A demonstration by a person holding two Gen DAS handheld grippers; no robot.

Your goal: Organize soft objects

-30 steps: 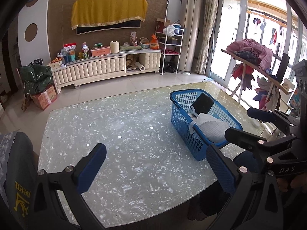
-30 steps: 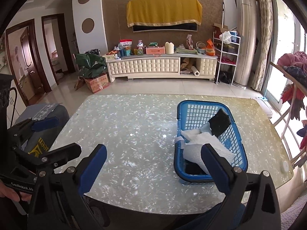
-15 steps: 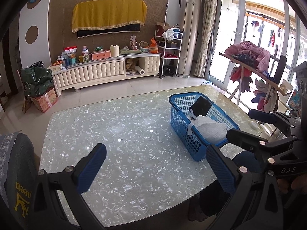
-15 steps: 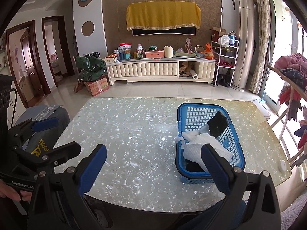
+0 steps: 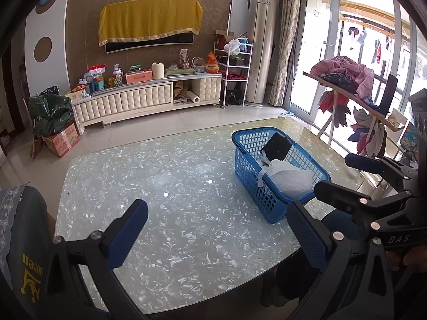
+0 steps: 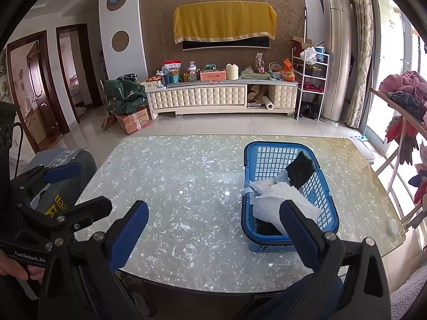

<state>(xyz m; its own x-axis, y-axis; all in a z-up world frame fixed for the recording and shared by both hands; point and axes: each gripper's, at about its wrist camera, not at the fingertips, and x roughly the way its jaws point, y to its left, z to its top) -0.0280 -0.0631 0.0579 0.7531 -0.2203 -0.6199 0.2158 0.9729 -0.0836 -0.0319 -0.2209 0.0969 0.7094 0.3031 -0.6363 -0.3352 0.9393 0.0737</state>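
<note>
Pulling back from the blue plastic basket [image 6: 288, 194] (white foam sheet [image 6: 285, 204] inside); left gripper [image 5: 216, 236] and right gripper [image 6: 213, 236] both spread, empty; sorting probably done.

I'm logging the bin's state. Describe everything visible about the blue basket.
The basket is blue, rectangular, plastic by its look, with lattice walls and a solid rim. It stands upright on the table, toward its right side. Inside, a white textured sheet drapes over the left rim, a black pad leans against the right wall, and something dark lies at the bottom. Neither gripper touches it.
</note>
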